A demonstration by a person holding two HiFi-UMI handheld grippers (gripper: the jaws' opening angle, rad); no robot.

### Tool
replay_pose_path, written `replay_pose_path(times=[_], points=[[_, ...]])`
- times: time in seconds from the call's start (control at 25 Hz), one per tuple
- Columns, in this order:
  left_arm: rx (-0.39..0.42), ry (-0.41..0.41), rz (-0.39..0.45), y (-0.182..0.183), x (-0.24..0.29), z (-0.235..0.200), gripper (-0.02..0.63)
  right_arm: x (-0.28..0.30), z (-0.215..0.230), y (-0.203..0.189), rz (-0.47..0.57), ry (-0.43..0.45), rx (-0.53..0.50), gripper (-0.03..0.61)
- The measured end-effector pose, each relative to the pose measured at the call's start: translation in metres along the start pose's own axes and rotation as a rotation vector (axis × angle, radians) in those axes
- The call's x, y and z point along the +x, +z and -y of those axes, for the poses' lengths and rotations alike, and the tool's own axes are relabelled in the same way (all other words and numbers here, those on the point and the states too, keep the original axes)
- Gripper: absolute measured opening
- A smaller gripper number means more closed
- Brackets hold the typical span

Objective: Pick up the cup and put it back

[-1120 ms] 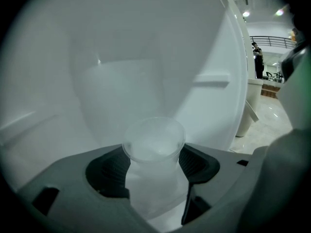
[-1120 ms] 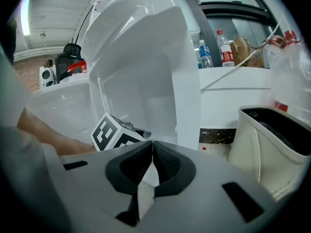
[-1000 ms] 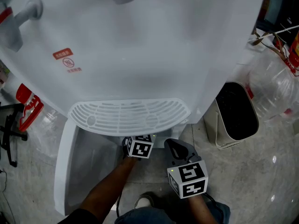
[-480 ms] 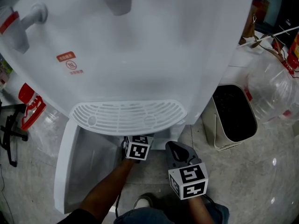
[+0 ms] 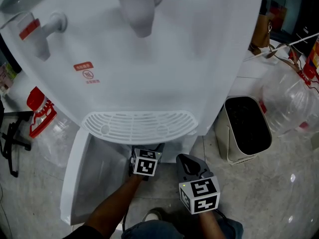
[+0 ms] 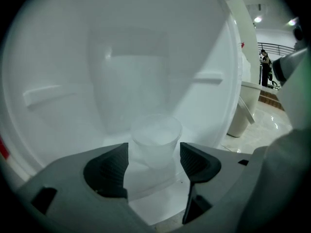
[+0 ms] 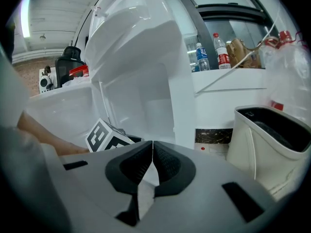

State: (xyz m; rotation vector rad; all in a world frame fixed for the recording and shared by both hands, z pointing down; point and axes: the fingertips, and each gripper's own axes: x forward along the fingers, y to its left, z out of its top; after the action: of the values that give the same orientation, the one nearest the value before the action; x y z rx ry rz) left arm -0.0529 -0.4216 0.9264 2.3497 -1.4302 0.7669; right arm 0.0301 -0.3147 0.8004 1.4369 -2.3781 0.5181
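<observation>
Left gripper view: cup (image 6: pixel 155 141) inside cabinet (image 6: pixel 58 57)

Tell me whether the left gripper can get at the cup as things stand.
Probably yes. The left gripper has its jaws apart, having just been opening, one on each side of the upright cup inside the cabinet. Nothing shows between the pads and the cup.

white compartment floor (image 6: pixel 151 199), cup (image 6: pixel 155 141) (translucent, upright)

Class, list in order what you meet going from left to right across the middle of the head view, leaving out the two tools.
Red-capped jug → drip grille → bin → clear jug.
</observation>
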Motion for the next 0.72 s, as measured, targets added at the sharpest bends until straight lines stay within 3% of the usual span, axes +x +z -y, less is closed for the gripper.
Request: replay_pose_path(times=[0.2,0.6,0.72], points=[[-0.015,0.007,-0.009,-0.002,-0.013,0.003,0.322,-0.004,-0.003,0.007,0.013,0.005,0.003,0.021],[-0.029,-0.043,0.052,0.019,-0.079,0.025,0.321,-0.012,-0.020,0.034,0.056,0.051,-0.011,0.021],[-0.019,-0.066,0.081,0.026,-0.100,0.031,0.286,-0.014,-0.029,0.037,0.059,0.070,-0.015,0.021]])
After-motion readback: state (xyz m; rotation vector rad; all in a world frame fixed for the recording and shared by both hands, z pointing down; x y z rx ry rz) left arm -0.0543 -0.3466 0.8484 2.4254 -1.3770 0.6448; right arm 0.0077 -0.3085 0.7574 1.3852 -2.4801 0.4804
